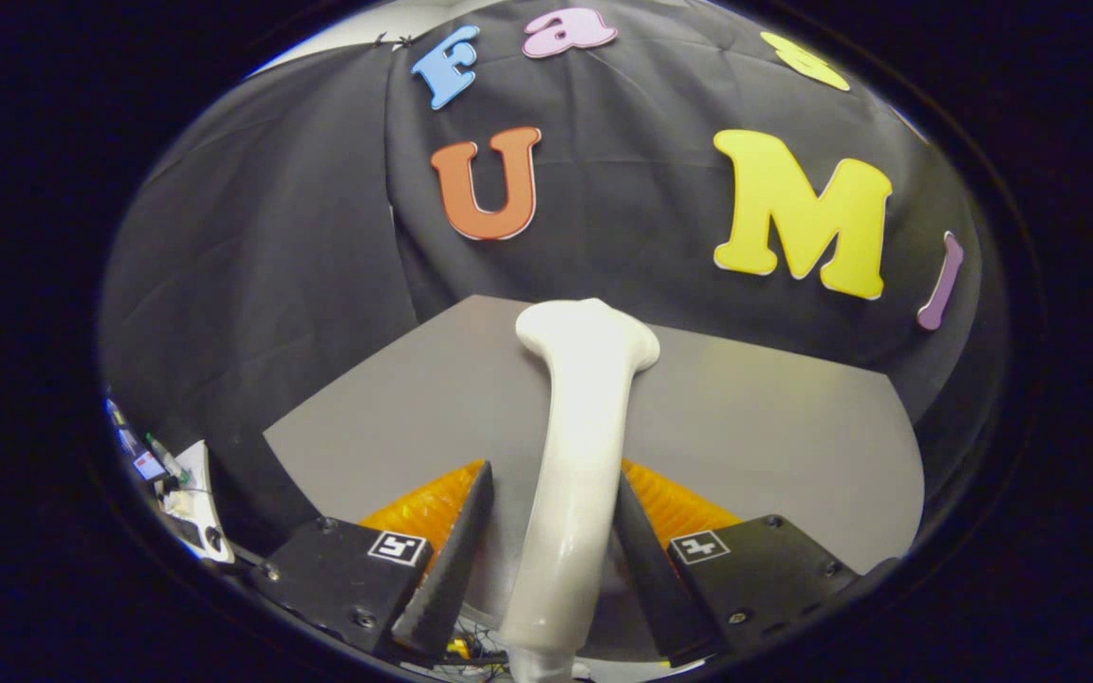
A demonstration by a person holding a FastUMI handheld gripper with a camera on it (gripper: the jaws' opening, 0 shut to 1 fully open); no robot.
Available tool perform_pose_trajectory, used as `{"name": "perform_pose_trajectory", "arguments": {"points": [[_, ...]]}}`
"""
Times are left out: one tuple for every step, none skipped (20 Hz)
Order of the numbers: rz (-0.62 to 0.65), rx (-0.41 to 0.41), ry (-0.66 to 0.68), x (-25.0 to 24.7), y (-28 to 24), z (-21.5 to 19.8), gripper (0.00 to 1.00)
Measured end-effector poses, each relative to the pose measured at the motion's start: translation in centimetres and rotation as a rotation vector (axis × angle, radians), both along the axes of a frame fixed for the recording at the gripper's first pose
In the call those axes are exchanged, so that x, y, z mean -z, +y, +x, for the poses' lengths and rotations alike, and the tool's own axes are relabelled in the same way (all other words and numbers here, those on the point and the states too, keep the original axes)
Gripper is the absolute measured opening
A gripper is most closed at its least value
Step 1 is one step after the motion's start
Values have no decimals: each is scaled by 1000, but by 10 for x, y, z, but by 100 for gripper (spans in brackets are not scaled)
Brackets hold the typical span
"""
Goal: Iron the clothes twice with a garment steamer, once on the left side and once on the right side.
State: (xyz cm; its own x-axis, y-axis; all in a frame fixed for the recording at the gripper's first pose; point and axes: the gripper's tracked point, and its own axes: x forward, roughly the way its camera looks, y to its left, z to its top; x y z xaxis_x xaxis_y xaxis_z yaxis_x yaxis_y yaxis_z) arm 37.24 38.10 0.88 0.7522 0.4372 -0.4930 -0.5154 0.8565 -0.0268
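Observation:
A white garment steamer (pixel 577 446) runs forward between my fingers, its handle low between them and its wide head (pixel 589 334) out ahead over the grey tabletop (pixel 774 427). My gripper (pixel 554 474) is shut on the steamer's handle. The right finger (pixel 643 560) lies against the handle, while a narrow strip of grey shows between the left finger (pixel 456 560) and the handle near the tip. The steamer's head points toward the black cloth wall (pixel 603 237) beyond the table.
The grey table ends at the black cloth wall behind and to the left. Low to the left, past the table's edge, sits a white surface with small cluttered items (pixel 181 484). Cables (pixel 471 650) show beneath the fingers.

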Motion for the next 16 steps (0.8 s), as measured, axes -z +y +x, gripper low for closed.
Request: {"name": "perform_pose_trajectory", "arguments": {"points": [[3,6,-1,-4,2,1,77],[-3,12,9,-5,2,4,74],[6,20,13,-7,-1,1,74],[18,34,29,-4,-1,0,74],[25,43,40,-4,-1,1,73],[31,74,43,-5,-5,4,64],[55,83,58,-6,-6,7,54],[50,62,67,-7,-7,6,45],[55,42,69,-8,-8,5,43],[56,25,78,-9,-7,0,42],[58,21,81,-10,-9,-2,41],[71,20,69,-11,-8,-1,39],[76,17,46,-14,-9,-3,39],[83,16,23,-18,-13,-5,39],[91,16,0,-23,-17,-10,38],[100,21,-20,-30,-25,-16,38]]}}
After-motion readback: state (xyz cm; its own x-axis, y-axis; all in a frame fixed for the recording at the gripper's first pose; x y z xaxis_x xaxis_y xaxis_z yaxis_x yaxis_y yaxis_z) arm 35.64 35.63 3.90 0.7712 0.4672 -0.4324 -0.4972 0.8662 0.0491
